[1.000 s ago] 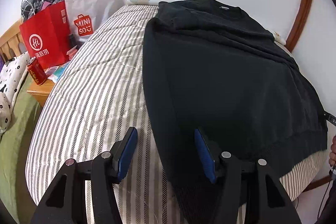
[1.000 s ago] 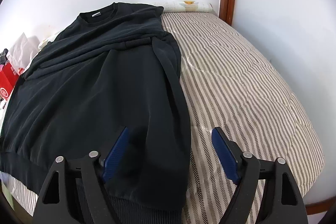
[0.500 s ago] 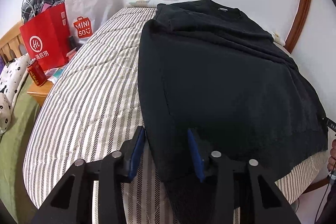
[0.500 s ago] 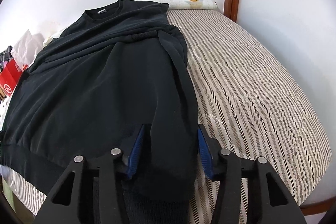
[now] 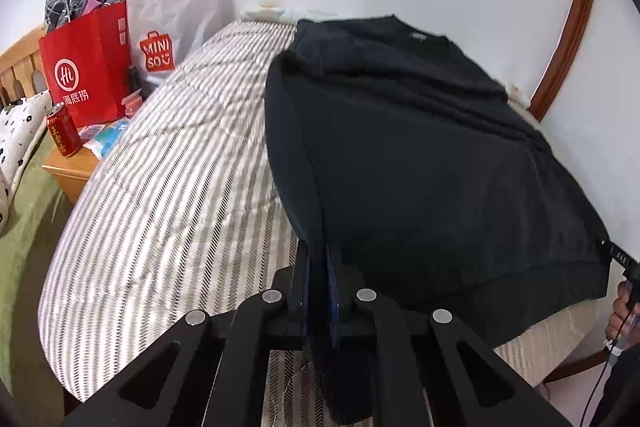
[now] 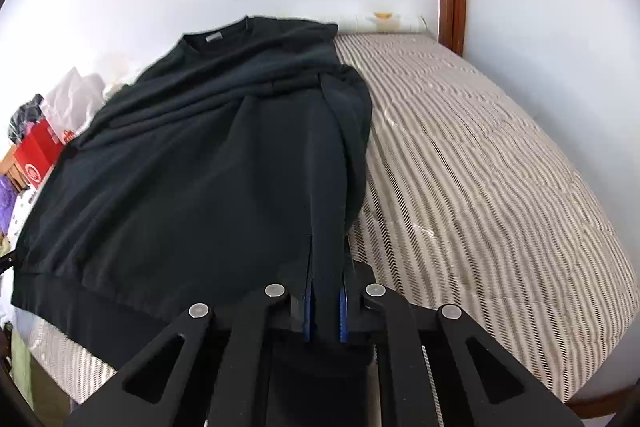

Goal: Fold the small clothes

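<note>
- The bed [image 5: 168,163] gives me a flat striped surface for folding.
- The black sweatshirt [image 5: 420,155] lies spread on it, sleeves already tucked across the chest, neck toward the wall.
- My left gripper [image 5: 318,279] and right gripper [image 6: 325,301] have just closed, each pinching a hem corner, probably to lift both together.

Both grippers' jaws have just closed, pinching the black sweatshirt's [image 5: 420,155] hem corners.
</note>
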The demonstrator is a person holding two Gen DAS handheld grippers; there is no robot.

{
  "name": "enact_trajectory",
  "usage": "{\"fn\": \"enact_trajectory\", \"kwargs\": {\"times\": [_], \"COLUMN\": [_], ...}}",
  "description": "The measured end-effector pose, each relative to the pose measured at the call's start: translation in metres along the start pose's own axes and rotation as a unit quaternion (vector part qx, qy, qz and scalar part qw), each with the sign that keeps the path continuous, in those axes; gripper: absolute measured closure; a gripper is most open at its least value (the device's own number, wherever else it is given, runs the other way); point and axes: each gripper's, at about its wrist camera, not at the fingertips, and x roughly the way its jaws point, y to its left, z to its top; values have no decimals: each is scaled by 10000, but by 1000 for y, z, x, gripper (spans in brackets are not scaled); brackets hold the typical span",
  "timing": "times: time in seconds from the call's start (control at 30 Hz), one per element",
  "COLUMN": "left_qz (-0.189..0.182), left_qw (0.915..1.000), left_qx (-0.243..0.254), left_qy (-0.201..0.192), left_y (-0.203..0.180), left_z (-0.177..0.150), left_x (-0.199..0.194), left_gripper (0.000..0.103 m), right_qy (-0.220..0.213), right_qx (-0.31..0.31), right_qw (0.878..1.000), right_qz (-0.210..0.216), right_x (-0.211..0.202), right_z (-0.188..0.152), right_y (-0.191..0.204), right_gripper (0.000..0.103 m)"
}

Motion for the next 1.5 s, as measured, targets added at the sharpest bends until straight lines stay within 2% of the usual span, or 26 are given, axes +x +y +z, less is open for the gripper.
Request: {"fn": "enact_trajectory", "kwargs": {"times": [0.27,0.33,0.53,0.8,1.0,1.17,1.3,1.5], "left_qz": [-294,-233,-329,-353,-93,-6,31,363], "left_qw": [9984,9975,9960,9937,9898,9893,9893,9899], "left_qx": [-30,-36,-101,-188,-160,-255,-335,-372], "left_qy": [-486,-671,-821,-1050,-1416,-1436,-1419,-1321], "left_y": [3,4,2,-2,-11,-12,-11,-19], "left_z": [9,10,25,56,84,118,144,178], "left_x": [-44,-52,-50,-48,-43,-25,-5,32], "left_gripper": [97,99,99,99,99,99,99,99], "right_qy": [-346,-451,-582,-894,-1085,-1204,-1243,-1180], "right_qx": [40,33,143,180,81,-25,132,405], "right_qw": [9988,9983,9972,9948,9932,9923,9917,9916], "right_qz": [330,372,442,446,406,304,305,331], "right_x": [-42,-51,-61,-64,-51,-34,-13,30], "right_z": [2,4,13,53,92,126,153,191], "right_y": [-5,-6,-8,-5,3,11,11,12], "right_gripper": [94,94,94,94,94,94,94,94]}}
